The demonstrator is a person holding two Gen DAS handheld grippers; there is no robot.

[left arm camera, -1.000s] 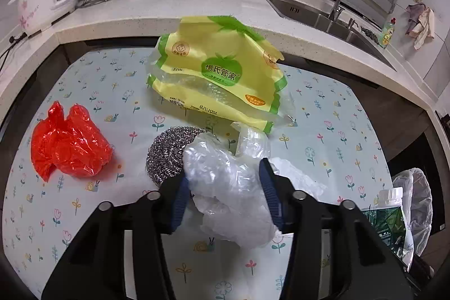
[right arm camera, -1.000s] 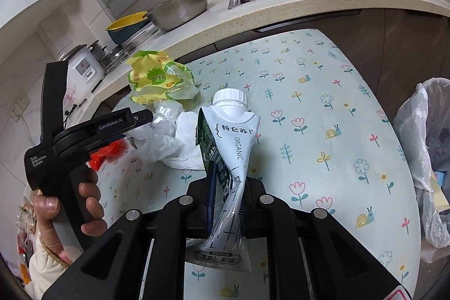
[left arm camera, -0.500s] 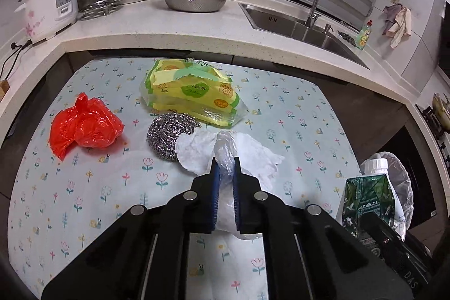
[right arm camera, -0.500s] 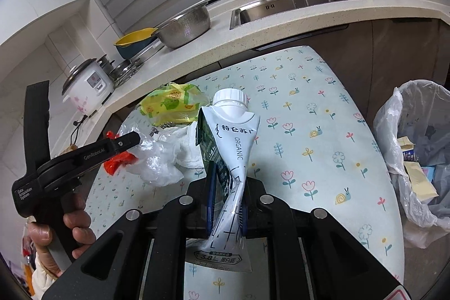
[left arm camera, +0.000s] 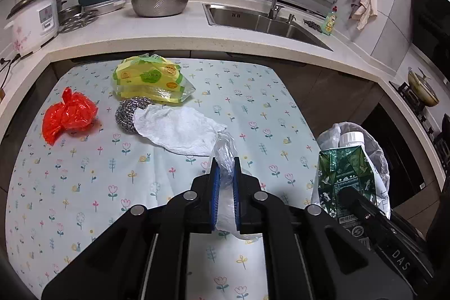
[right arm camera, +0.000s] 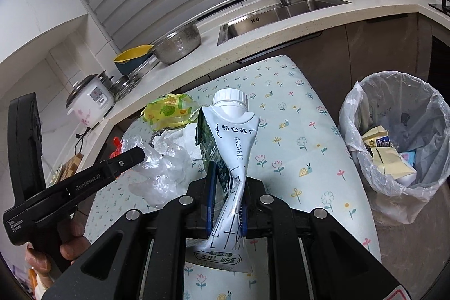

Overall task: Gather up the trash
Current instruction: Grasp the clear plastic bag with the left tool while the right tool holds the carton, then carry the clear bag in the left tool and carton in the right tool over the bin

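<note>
White plastic lines the trash bin (right arm camera: 393,131), and that bin is where both your loads need to go. It stands on the floor just past the right edge of the table (right arm camera: 309,173), with its mouth wide open and some boxes already inside.

Your right tongs (right arm camera: 226,198) are pinching the milk carton (right arm camera: 233,142) hard near its bottom, so it is squashed there. The carton stands tall, with its white cap pointing away from you and its long side running along the tongs. From these tongs the bin lies ahead and to the right, and it is close. Your right hand is the nearer one.

Your left tongs (left arm camera: 225,182) are pressed together on the clear plastic bag (left arm camera: 225,156), which hangs loose below them over the table. From that side the bin (left arm camera: 374,148) is far off to the right, and the carton (left arm camera: 348,173) sits between the bag and the bin.

So I think the carton should go first. Swing it right until it is over the bin mouth. Then bring the bag across the same way.

Other trash waits on the table: the red bag (left arm camera: 69,114), the yellow packet (left arm camera: 152,80), the steel scrubber (left arm camera: 128,114) and the white paper towel (left arm camera: 180,128).
</note>
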